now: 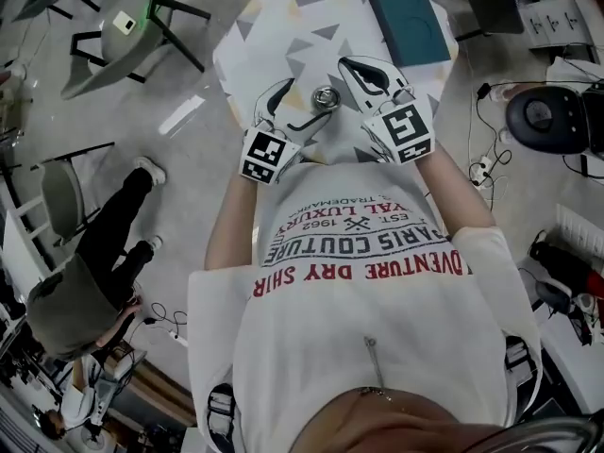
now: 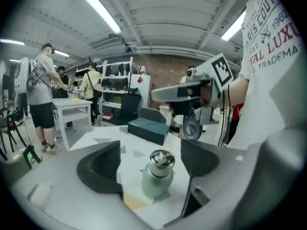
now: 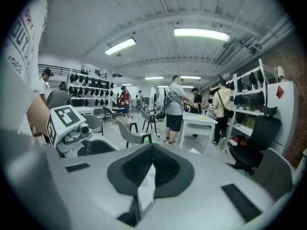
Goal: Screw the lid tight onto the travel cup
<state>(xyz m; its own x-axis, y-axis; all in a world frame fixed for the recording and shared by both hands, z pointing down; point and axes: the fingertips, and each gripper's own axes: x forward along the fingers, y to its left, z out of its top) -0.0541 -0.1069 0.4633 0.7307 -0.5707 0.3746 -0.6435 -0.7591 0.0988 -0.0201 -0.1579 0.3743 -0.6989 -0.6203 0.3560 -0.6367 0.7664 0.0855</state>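
The lidded travel cup (image 2: 157, 180) is seen upright on the desk (image 1: 283, 26), just ahead between the left gripper's (image 1: 300, 102) parted jaws, gaps left at both sides, while the right gripper's (image 3: 152, 152) jaws are closed together, empty.

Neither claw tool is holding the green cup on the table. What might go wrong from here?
1. The travel cup stands free on the table, tall and narrow, with the open left gripper and the shut, empty right gripper close by. A careless swing might knock it over.
2. The lid sits on the cup, but the pictures cannot show how tight it is. If it is loose, it may leak or come off when tipped.
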